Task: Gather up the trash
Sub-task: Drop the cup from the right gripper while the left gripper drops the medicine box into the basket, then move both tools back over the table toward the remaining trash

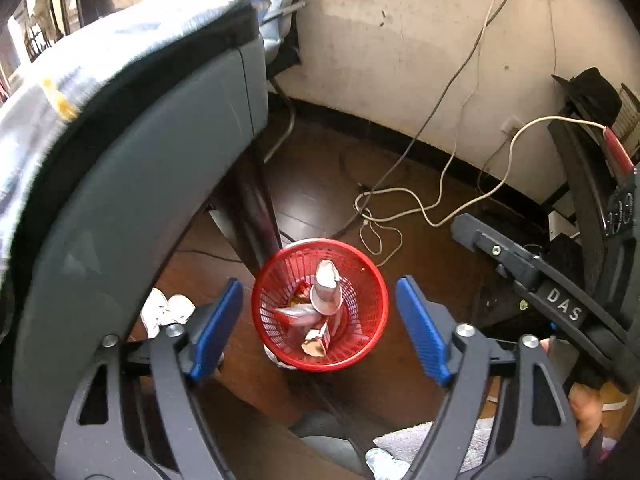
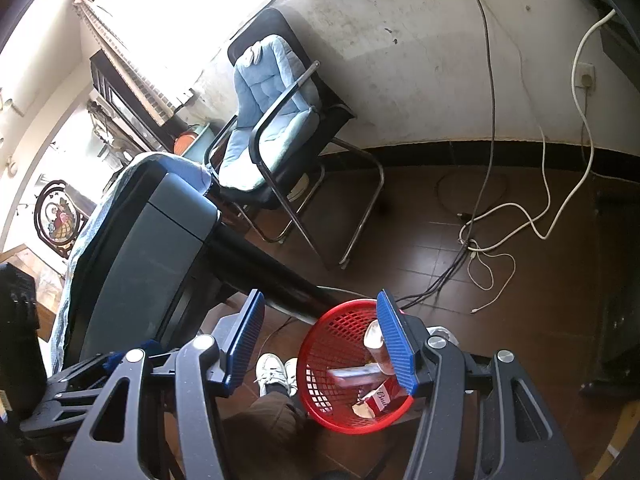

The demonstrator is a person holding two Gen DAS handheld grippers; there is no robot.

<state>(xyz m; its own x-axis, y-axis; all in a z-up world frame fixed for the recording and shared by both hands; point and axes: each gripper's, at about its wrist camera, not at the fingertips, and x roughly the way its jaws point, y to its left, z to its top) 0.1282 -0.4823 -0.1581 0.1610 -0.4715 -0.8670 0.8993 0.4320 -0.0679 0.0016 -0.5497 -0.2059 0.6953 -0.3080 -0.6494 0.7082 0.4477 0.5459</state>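
Observation:
A red mesh basket (image 1: 320, 242) stands on the brown floor beside a black table leg. Inside lie a pale plastic bottle (image 1: 326, 288), a clear wrapper (image 1: 296, 314) and a red carton (image 1: 320, 338). My left gripper (image 1: 320, 328) hangs open well above the basket, and nothing is between its blue pads. In the right wrist view the basket (image 2: 306, 364) sits below and to the right, with the red carton (image 2: 380, 398) and the bottle (image 2: 374, 338) partly hidden by one finger. My right gripper (image 2: 320, 344) is open and empty. Its dark body (image 1: 560, 304) shows at the right of the left wrist view.
A grey table edge (image 1: 140, 160) under a blue cloth curves along the left. A chair with a blue cushion (image 2: 264, 120) stands by the wall. Cables (image 2: 480, 240) trail over the tiles. A person's white shoes (image 2: 276, 372) and trouser leg are next to the basket.

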